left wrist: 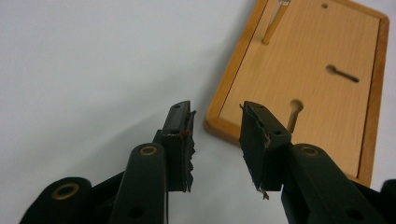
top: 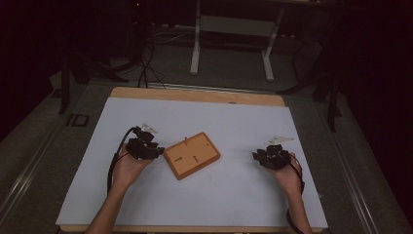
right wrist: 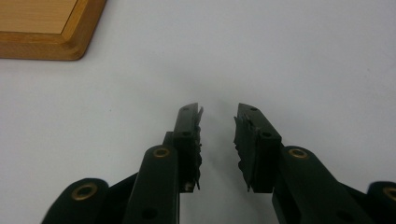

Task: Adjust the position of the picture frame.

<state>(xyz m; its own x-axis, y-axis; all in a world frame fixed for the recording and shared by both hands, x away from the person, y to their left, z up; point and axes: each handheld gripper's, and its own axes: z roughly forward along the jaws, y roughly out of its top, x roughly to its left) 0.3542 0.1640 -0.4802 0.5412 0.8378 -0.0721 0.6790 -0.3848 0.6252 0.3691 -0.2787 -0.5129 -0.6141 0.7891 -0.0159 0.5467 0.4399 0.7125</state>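
Observation:
A wooden board (top: 191, 155) with a raised rim and several keyhole slots lies askew at the middle of the white table top. My left gripper (top: 157, 149) is held just left of the board, its tips close to the board's near corner. In the left gripper view my left gripper (left wrist: 217, 109) is open with nothing between the jaws, and the board (left wrist: 303, 79) lies just beyond its right jaw. My right gripper (top: 256, 156) hovers over bare table well right of the board. The right gripper view has my right gripper (right wrist: 218, 109) open and empty, with a board corner (right wrist: 46, 28) at top left.
The white mat (top: 219, 195) covers a wooden table whose far edge (top: 195, 95) is bare wood. Beyond the table stand a white desk frame (top: 231, 44) and loose cables (top: 146, 63) on a dark floor.

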